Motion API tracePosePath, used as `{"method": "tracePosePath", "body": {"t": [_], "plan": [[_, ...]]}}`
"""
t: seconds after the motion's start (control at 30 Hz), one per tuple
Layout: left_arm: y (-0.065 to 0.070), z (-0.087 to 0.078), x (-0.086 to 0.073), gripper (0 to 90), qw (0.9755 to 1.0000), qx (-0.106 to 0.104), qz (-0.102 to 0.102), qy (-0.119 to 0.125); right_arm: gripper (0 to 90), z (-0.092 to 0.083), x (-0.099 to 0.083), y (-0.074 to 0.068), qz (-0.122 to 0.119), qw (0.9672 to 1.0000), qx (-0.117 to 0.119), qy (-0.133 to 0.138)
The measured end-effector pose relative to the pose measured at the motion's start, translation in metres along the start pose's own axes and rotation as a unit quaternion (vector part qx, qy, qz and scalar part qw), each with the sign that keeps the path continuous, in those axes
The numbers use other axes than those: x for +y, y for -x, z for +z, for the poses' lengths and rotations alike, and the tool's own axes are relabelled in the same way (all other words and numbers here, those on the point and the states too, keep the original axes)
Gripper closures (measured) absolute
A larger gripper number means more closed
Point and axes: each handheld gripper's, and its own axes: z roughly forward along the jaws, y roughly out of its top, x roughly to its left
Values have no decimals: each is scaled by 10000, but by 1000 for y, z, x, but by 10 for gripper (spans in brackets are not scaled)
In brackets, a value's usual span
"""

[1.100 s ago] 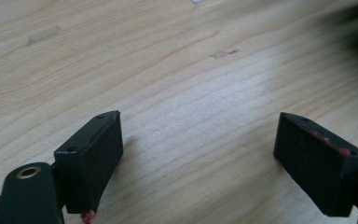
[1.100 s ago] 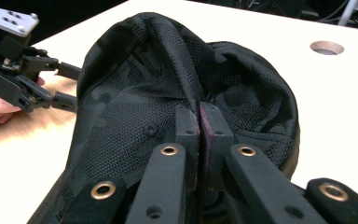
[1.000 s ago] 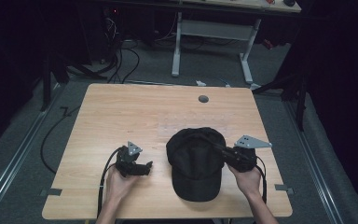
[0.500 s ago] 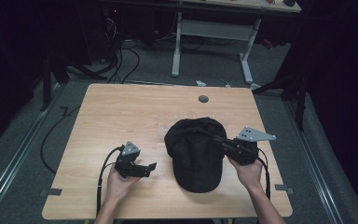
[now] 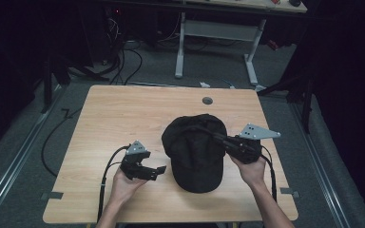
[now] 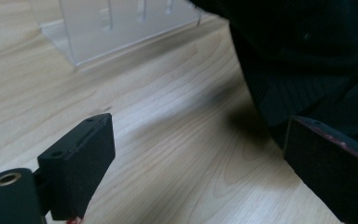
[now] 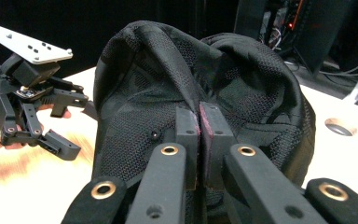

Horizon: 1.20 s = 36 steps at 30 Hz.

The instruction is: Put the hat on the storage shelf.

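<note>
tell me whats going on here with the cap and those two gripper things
A person works at a wooden table with a handheld gripper in each hand. The right gripper is shut on a pinched fold of the black cap, which lies on the table. The left gripper is open, held just beside the cap's left edge and gripping nothing.

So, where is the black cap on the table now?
In the high view the black cap lies right of centre near the table's front edge, between the open left gripper and the right gripper, which pinches its crown.
</note>
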Motion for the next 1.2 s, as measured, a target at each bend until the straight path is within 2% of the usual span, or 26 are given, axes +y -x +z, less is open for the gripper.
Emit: {"method": "tracePosePath", "body": {"t": [0.23,0.27,0.33,0.4,0.5,0.63,0.8,0.93,0.97,1.07,1.13,1.2], "plan": [[8,1,2,104,9995,-258,-162,-128,876,1,0,-1,-14,9998,169,85],[11,0,4,103,9984,-416,-318,-190,875,1,0,-1,-21,9998,191,96],[13,0,5,102,9983,-448,-321,-210,876,2,0,-2,-36,9996,244,114],[17,3,6,99,9982,-488,-197,-288,876,2,0,-2,-54,9995,289,124],[17,6,5,100,9980,-499,-179,-334,876,4,0,-4,-79,9992,362,154],[17,9,6,101,9974,-551,-237,-391,875,6,0,-6,-127,9989,416,160],[22,9,7,120,9958,-744,-235,-472,875,5,0,-7,-215,9983,496,217],[25,10,9,151,9953,-821,-193,-485,875,4,0,-8,-267,9978,534,271],[25,9,9,158,9942,-911,-277,-508,875,4,0,-8,-270,9977,549,288],[26,8,9,223,9939,-959,-212,-502,875,4,0,-9,-302,9974,572,315],[26,6,9,287,9928,-1047,-226,-526,875,5,0,-9,-305,9975,556,328],[26,5,10,311,9924,-1070,-236,-566,875,5,0,-9,-324,9976,522,322]]}}
